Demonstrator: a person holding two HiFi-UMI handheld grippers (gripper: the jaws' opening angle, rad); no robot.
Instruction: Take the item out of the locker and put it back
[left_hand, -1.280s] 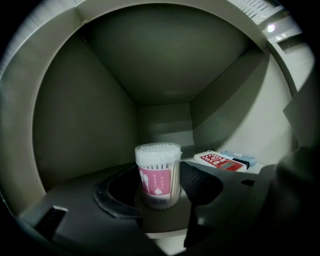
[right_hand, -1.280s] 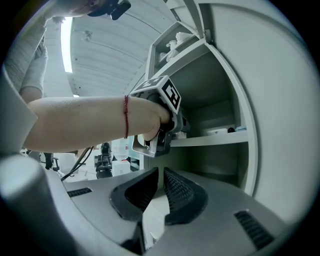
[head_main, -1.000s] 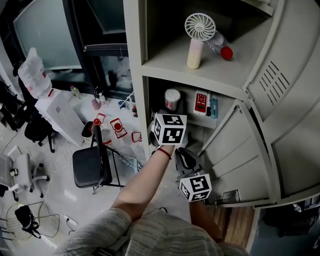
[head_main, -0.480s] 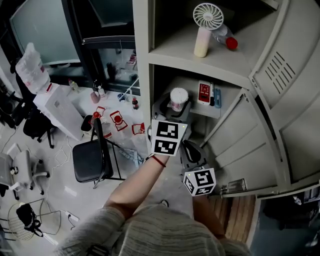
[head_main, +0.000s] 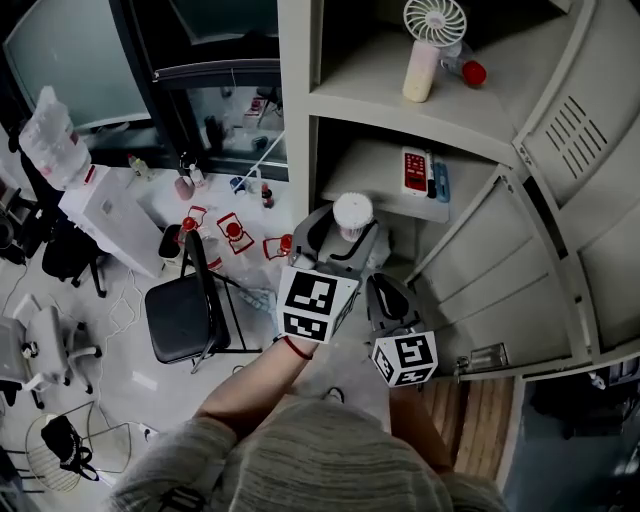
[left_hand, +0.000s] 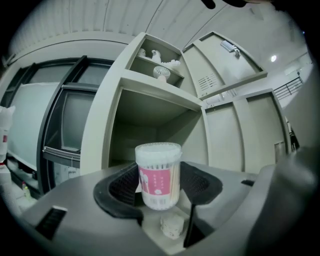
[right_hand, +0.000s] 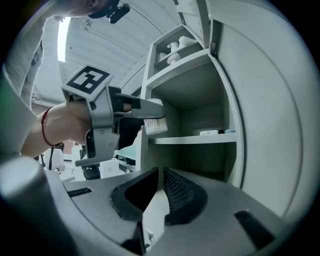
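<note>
A clear cotton-swab jar (head_main: 352, 213) with a white lid and a pink label (left_hand: 158, 175) stands upright between the jaws of my left gripper (head_main: 349, 238), which is shut on it. In the head view the jar hangs just in front of the locker's lower compartment (head_main: 378, 172), outside its front edge. My right gripper (head_main: 383, 288) sits beside and below the left one, shut with nothing between its fingers (right_hand: 176, 189). The right gripper view shows the left gripper (right_hand: 150, 112) and the jar (right_hand: 155, 125) level with the shelf edge.
On the lower shelf lie a red-and-white device (head_main: 415, 170) and a blue item (head_main: 441, 180). The upper shelf holds a hand fan (head_main: 432, 30) and a red-capped bottle (head_main: 468, 70). The open locker door (head_main: 500, 290) stands at right. A black chair (head_main: 185, 320) is at left.
My left gripper has drawn back out of the lower compartment toward me, carrying the jar. The right gripper has stayed about where it was.
</note>
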